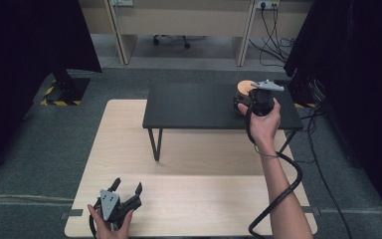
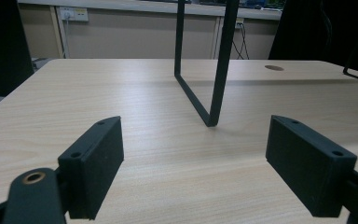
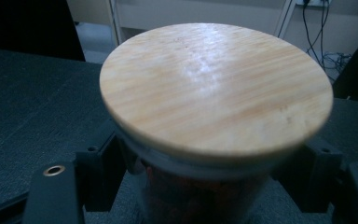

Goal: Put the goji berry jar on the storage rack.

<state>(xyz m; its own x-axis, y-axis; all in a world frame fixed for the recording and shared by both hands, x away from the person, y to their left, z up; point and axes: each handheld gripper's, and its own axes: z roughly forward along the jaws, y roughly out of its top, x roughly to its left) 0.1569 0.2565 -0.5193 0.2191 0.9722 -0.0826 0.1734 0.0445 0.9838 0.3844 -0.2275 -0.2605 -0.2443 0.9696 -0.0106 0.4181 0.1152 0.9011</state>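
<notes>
A glass jar with a round wooden lid (image 1: 244, 87) stands on the right end of a low black table (image 1: 194, 107). My right gripper (image 1: 244, 102) is shut on the jar just under the lid. In the right gripper view the lid (image 3: 214, 88) spreads over the two black jaws, which press the glass body (image 3: 196, 196) from both sides; reddish contents show dimly inside. My left gripper (image 1: 128, 185) rests at the front left of the light wooden table (image 1: 189, 199), open, with nothing between its jaws (image 2: 196, 158).
The black table stands on the wooden one; its thin metal leg (image 2: 216, 79) rises ahead of the left gripper. A round hole (image 2: 273, 68) marks the wooden top farther back. Black curtains flank both sides, and cables (image 1: 278, 194) trail at the right.
</notes>
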